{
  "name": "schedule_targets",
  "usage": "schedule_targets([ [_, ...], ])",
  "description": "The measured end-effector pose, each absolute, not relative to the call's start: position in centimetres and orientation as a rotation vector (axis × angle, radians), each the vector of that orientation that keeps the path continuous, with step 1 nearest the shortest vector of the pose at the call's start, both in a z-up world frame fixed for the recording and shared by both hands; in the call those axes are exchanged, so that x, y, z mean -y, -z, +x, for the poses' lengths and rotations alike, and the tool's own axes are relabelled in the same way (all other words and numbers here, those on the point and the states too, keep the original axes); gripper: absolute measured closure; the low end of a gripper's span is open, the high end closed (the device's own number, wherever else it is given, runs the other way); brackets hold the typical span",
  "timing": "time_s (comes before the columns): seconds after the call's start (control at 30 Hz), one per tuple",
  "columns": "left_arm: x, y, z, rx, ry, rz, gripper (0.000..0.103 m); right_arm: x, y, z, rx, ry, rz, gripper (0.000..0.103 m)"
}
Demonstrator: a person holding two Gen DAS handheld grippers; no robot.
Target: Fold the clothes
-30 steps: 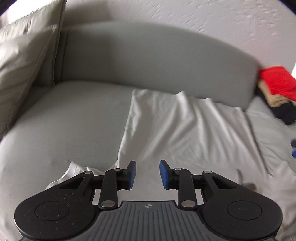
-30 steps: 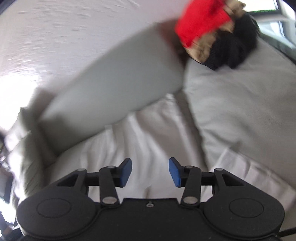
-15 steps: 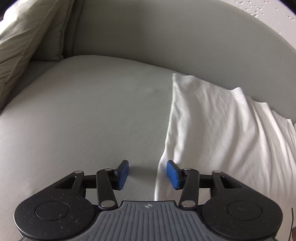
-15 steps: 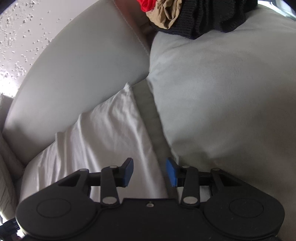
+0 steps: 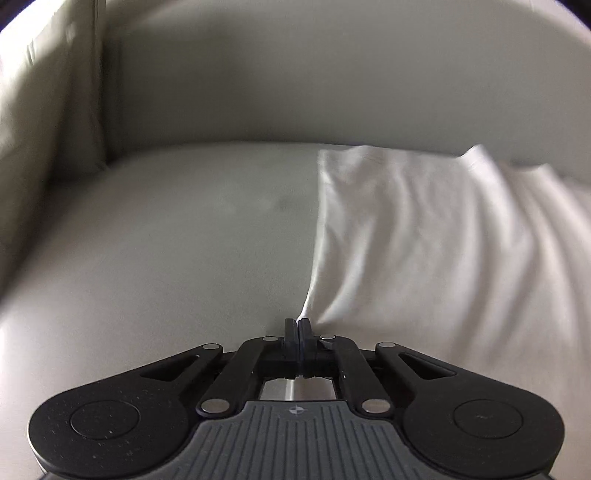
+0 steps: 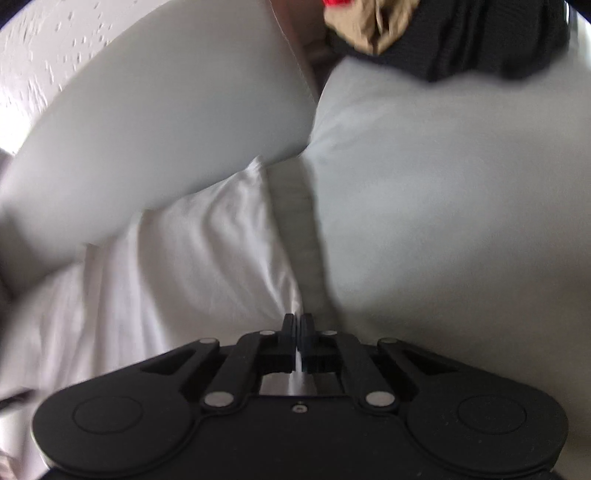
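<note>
Grey sofa seat (image 5: pixel 155 258) filling the left-wrist view, smooth and bare on the left, curving up into a grey backrest (image 5: pixel 314 81) behind. Paler cushion (image 5: pixel 40 110) propped upright at the far left corner. Speckled white wall (image 6: pixel 40 48) showing top left in the right-wrist view. Second seat cushion (image 6: pixel 443 206) on the right, a darker seam gap (image 6: pixel 299 221) between the two cushions.

White garment (image 5: pixel 424 251) spread flat and rippled over the seat, far edge touching the backrest. Heap of other clothes (image 6: pixel 461 33) at the far end: black, tan, a sliver of red, well apart from the white one.

Left gripper (image 5: pixel 299 325) clamped tight on the garment's left edge, cloth drawn into a point there. Right gripper (image 6: pixel 298 321) pinched closed on the right edge, just beside the seam gap. Both views blurred.
</note>
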State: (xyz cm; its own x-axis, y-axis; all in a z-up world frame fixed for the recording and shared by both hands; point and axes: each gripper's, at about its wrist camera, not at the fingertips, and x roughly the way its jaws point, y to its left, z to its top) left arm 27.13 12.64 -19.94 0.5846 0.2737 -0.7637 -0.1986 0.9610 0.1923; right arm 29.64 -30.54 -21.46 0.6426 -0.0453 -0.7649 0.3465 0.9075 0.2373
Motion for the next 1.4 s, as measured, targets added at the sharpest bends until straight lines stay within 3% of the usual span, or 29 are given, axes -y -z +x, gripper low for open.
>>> schedule_targets([
  [0.2,-13.4,20.7,27.7,-0.939,-0.445,0.142,0.102,29.5,22.2,29.9,-0.860,0.331,0.316,0.101],
  [0.27,-14.4,19.6,26.5,-0.931,-0.415,0.073,0.098,29.5,21.7,30.1,-0.869,0.321,0.349,0.095],
  [0.33,-14.9,18.5,24.8,-0.913,-0.365,0.019,0.096,29.9,20.7,28.7,-0.850,0.259,0.425,0.075],
  [0.37,-14.7,18.0,23.9,-0.897,-0.339,0.017,0.095,30.0,20.2,27.8,-0.834,0.242,0.450,0.074],
  [0.47,-13.1,17.0,21.6,-0.865,-0.241,-0.002,0.091,29.7,19.0,25.3,-0.808,0.177,0.493,0.074],
  [0.57,-11.0,16.7,19.9,-0.866,-0.114,-0.055,0.086,28.9,18.9,23.3,-0.828,0.084,0.543,0.088],
  [0.63,-9.7,17.3,19.8,-0.881,-0.061,-0.048,0.079,28.9,19.5,23.1,-0.883,0.020,0.591,0.090],
  [0.7,-8.8,18.7,20.2,-0.934,-0.082,-0.001,0.079,28.2,20.3,23.3,-0.945,0.030,0.566,0.091],
  [0.77,-9.0,19.5,20.6,-0.952,-0.155,0.056,0.079,27.9,20.8,23.4,-0.983,0.125,0.486,0.103],
  [0.97,-10.9,19.1,20.7,-0.986,-0.321,0.099,0.091,27.7,20.9,23.4,-1.008,0.291,0.306,0.103],
  [1.07,-11.5,18.8,21.2,-0.992,-0.386,0.116,0.089,27.5,20.5,23.7,-1.007,0.295,0.292,0.103],
  [1.2,-11.7,18.0,21.3,-0.954,-0.400,0.094,0.089,28.6,18.8,23.9,-0.932,0.257,0.362,0.089],
  [1.4,-9.8,14.9,21.8,-0.798,-0.211,0.003,0.089,30.2,17.1,24.9,-0.794,0.151,0.568,0.089],
])
